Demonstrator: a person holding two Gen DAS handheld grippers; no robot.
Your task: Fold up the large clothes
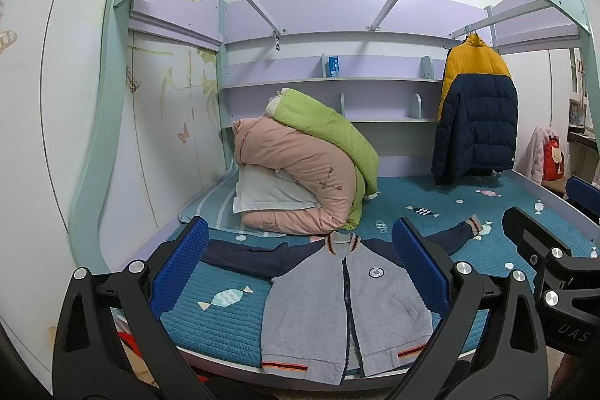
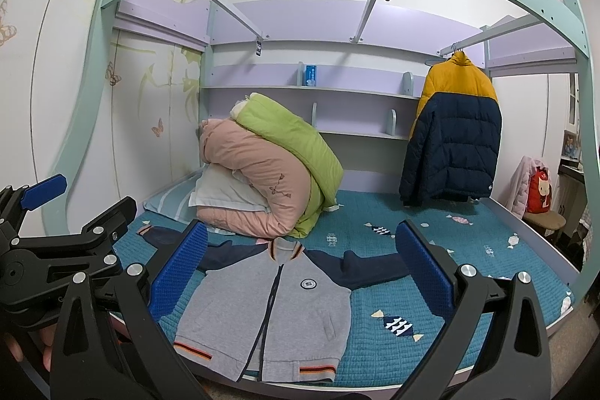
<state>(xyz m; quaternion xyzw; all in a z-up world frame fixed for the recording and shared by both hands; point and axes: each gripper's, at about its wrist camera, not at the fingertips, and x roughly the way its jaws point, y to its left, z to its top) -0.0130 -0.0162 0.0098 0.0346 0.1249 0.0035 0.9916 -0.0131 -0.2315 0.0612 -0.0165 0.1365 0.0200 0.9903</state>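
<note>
A teal quilted bed (image 1: 232,325) under a loft frame is shown, with rolled pink and green quilts (image 1: 300,167) piled at the back left and a yellow-and-navy puffer coat (image 1: 476,111) hung at the right. A grey zip jacket (image 1: 345,306) with navy sleeves is laid flat, front up, at the near edge. The left gripper (image 1: 300,265) and right gripper (image 2: 300,268) are held above it, fingers spread apart and nothing grasped.

Left gripper (image 1: 300,265) wide open, held level, fingers apart, gripping nothing. Right gripper (image 2: 300,267) just beside it, likewise wide open, unloaded.
</note>
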